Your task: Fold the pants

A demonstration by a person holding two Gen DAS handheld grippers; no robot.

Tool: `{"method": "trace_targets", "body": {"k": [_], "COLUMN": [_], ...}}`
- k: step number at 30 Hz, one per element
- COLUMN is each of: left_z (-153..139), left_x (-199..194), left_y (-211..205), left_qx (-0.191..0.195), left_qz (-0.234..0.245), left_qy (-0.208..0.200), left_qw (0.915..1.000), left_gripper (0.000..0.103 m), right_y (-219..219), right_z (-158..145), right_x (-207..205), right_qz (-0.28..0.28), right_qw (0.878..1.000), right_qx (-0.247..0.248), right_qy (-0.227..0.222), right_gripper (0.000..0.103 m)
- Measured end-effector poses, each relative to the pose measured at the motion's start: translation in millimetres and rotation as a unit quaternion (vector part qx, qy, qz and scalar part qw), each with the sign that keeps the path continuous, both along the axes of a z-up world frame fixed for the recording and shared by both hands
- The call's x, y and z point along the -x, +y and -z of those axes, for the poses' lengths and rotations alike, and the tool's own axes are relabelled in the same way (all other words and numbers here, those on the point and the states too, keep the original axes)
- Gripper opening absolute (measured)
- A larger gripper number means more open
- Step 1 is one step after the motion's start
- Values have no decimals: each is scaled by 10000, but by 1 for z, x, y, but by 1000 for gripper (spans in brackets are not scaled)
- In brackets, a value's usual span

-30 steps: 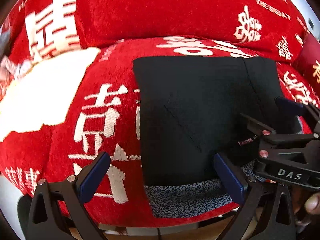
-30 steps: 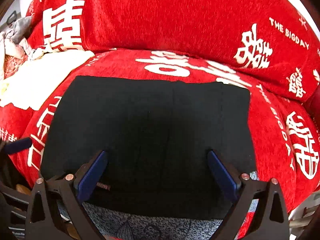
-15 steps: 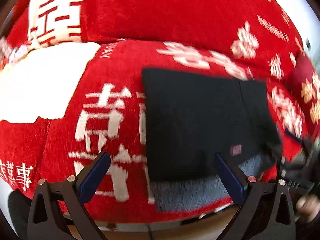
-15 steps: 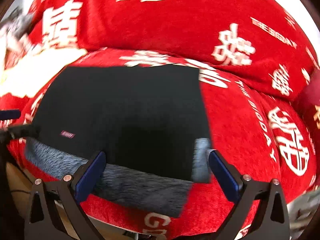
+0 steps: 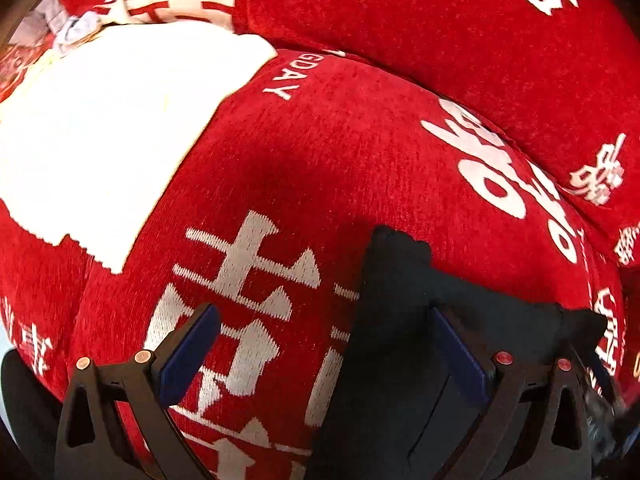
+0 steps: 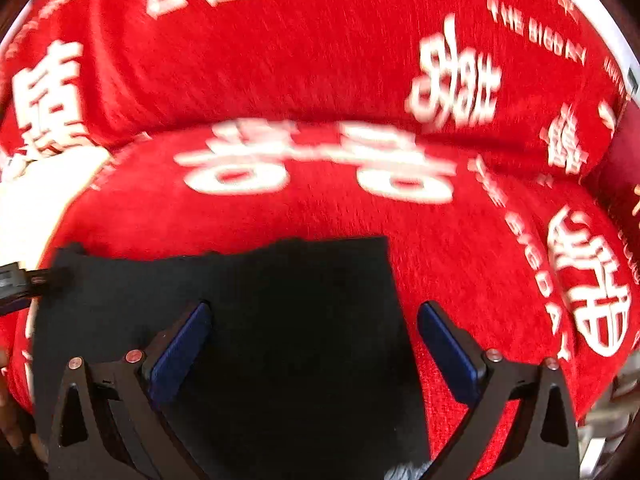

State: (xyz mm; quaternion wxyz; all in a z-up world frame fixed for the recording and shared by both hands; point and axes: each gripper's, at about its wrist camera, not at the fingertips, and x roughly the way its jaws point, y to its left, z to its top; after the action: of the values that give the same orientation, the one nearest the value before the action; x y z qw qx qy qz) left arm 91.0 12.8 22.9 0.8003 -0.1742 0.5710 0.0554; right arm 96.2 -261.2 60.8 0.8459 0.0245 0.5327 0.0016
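The black pants (image 5: 404, 312) lie folded into a flat block on the red sofa seat (image 5: 320, 152), at the lower right of the left wrist view. My left gripper (image 5: 324, 352) is open; the pants' left edge falls between its fingers, and its right finger (image 5: 460, 352) is over the cloth. In the blurred right wrist view the pants (image 6: 288, 280) fill the lower middle. My right gripper (image 6: 314, 344) stands open over them, its right finger (image 6: 448, 348) just past their right edge. The left gripper's tip (image 6: 20, 284) shows at the pants' left corner.
The red cover carries white characters, and the backrest cushion (image 6: 320, 60) rises right behind the seat. A white cloth (image 5: 112, 128) lies on the seat to the left, with a pile of clothes (image 5: 52, 28) beyond it. The seat's front edge drops off near both grippers.
Both grippers have dropped lower and closer to the pants. The left view has swung left, leaving the pants at its lower right. The grey inner band has nearly gone from sight.
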Motion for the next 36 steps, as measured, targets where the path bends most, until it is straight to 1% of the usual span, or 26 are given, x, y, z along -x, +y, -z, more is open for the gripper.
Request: {"method": "trace_targets", "body": {"k": [1, 3, 4, 6, 7, 8, 10, 11, 12, 13, 14, 15, 18, 20, 21, 22, 23, 25, 27, 28, 30, 32, 33, 34, 35, 36], "left_z": [-4, -12, -11, -9, -9, -5, 6, 10, 13, 14, 8, 1, -26, -27, -22, -14, -6, 3, 12, 13, 17, 18, 22, 23, 22, 22], "left_x": [4, 21, 28, 57, 71, 83, 101, 105, 108, 108, 108, 109, 117, 111, 104, 96, 89, 84, 74, 74, 69, 64, 60, 57, 54, 52], "left_y": [2, 7, 9, 9, 7, 4, -8, -11, -12, -12, -8, -6, 10, 18, 19, 19, 16, 4, -13, -17, -30, -37, -43, -46, -51, -57], "left_qx": [-13, 73, 146, 459, 535, 537, 391, 317, 298, 331, 442, 507, 572, 704, 807, 947, 1009, 1034, 908, 919, 1002, 1033, 1134, 1137, 1020, 874], "left_qz": [14, 71, 132, 476, 621, 763, 1037, 1083, 1068, 1048, 1042, 1079, 1117, 1144, 1164, 1192, 1194, 1316, 1501, 1538, 1768, 1878, 1917, 1911, 1882, 1867], "left_qy": [-48, -193, -230, -278, -313, -336, -325, -371, -465, -469, -396, -420, -970, -1014, -904, -703, -547, -441, -277, -266, -219, -205, -187, -185, -254, -273], "left_qw": [10000, 9998, 9995, 9974, 9961, 9951, 9933, 9929, 9927, 9928, 9928, 9920, 9874, 9857, 9858, 9858, 9862, 9849, 9841, 9835, 9789, 9765, 9747, 9748, 9765, 9781], "left_gripper": [103, 103, 103, 103, 103, 103, 103, 103, 103, 103, 103, 103, 103, 103, 103, 103, 103, 103, 103, 103, 103, 103, 103, 103, 103, 103], "right_y": [-11, -19, -19, -18, -15, -13, -5, -1, -1, -6, -12, -20, -51, -75, -85, -96, -104, -110, -103, -96, -77, -59, -49, -33, -24, -18], "right_z": [0, -10, -17, -26, -30, -30, -20, -10, -6, -5, -7, -13, -35, -38, -35, -30, -24, -12, -1, 4, 17, 28, 29, 28, 28, 28], "right_x": [3, 19, 32, 55, 74, 84, 100, 105, 109, 115, 118, 122, 133, 130, 126, 118, 113, 101, 90, 84, 77, 74, 74, 75, 76, 76], "right_qz": [237, 406, 328, 125, -9, -97, -368, -472, -507, -442, -349, -237, 25, 188, 270, 355, 422, 460, 279, 129, -264, -578, -727, -905, -950, -973], "right_qw": [9990, 9984, 9986, 9985, 9982, 9982, 9987, 9986, 9984, 9989, 9992, 9992, 9966, 9950, 9942, 9918, 9885, 9796, 9761, 9764, 9748, 9674, 9660, 9694, 9756, 9787], "right_qx": [-380, -394, -370, -395, -375, -338, -69, 167, 200, 15, -132, -298, -637, -770, -874, -1129, -1386, -1935, -2151, -2153, -2207, -2439, -2460, -2269, -1972, -1802], "right_qy": [57, -94, -197, -355, -459, -486, -336, -182, -148, -162, -149, -153, -515, -615, -564, -488, -430, -294, -152, -75, 157, 368, 326, 242, 188, 153], "right_gripper": [103, 103, 103, 103, 103, 103, 103, 103, 103, 103, 103, 103, 103, 103, 103, 103, 103, 103, 103, 103, 103, 103, 103, 103, 103, 103]}}
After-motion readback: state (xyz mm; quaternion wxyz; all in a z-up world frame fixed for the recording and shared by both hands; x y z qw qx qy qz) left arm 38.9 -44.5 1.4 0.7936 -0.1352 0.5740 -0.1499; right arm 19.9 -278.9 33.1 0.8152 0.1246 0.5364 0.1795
